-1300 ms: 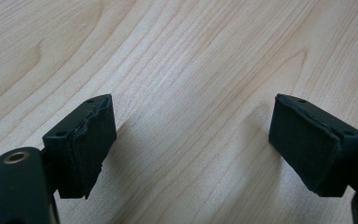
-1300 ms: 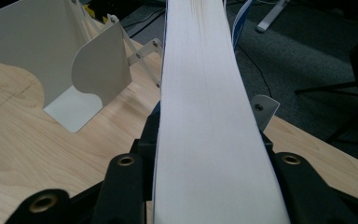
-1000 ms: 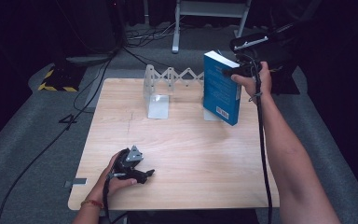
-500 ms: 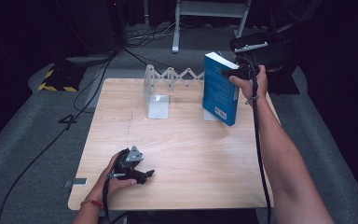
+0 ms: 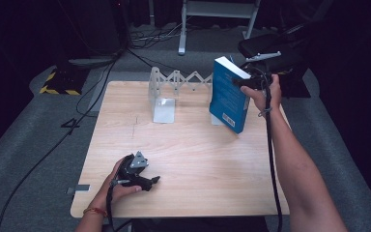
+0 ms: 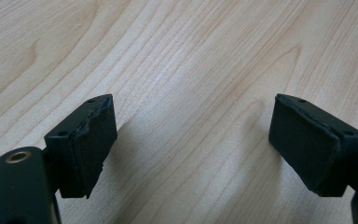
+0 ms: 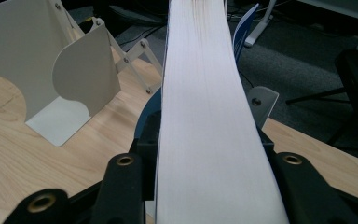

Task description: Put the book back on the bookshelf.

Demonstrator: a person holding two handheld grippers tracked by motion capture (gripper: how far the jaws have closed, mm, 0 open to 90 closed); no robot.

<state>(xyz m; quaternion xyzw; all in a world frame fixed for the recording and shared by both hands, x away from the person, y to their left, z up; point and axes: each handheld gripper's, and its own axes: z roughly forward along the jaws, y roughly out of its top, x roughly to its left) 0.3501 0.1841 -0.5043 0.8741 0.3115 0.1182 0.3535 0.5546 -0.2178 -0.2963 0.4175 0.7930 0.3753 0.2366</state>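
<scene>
Left gripper: I'm resting it near the table's near-left corner, jaws standing wide with nothing but bare wood between them; it is keeping the same spot as a second ago.
Middle of the table: bare wood is lying open from the near edge to the rack, so I'm seeing plenty of room to swing there.
Right gripper: I'm clamping it on the blue book, the pads pressing both covers with the white page block running up between them.
What has changed: the book is sitting a little lower than a second ago and is tilting, its bottom corner close to the wood near the far-right corner.
What it means: I'm judging this as the lowering step, the book heading to stand at the rack.
Folding bookend rack: it is standing along the far edge, its left plate upright, its right plate just behind the book.
Edges: the book is hanging close to the right edge, so I'm keeping any drift leftward.
</scene>
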